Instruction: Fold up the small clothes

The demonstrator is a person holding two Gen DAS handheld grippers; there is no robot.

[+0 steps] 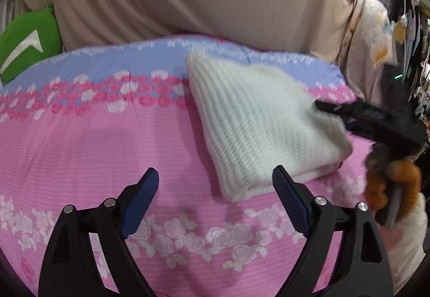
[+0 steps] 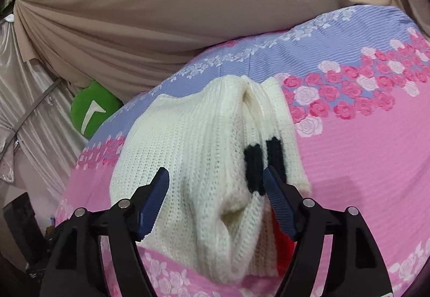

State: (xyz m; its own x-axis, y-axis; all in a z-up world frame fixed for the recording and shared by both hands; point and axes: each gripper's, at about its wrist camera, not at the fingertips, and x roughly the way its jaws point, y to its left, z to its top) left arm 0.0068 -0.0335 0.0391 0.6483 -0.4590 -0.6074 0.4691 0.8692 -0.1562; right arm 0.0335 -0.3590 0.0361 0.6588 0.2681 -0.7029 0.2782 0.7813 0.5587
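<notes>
- Your left gripper point(image 1: 215, 176) hangs spread and empty over the pink sheet point(image 1: 94, 141).
- Your right gripper point(image 2: 216, 177) gapes astride the folded white sweater point(image 2: 188, 141), not pinching.

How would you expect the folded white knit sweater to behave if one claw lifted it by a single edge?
The white knit sweater would probably droop and unfold, since its stacked layers already sag loosely. The chunky ribbed knit should grip the pads rather than slip. It looks bulky yet fairly light, sinking little into the bedspread.

No readable text anywhere — only a white chevron mark on the green cushion point(image 2: 94, 108).
</notes>
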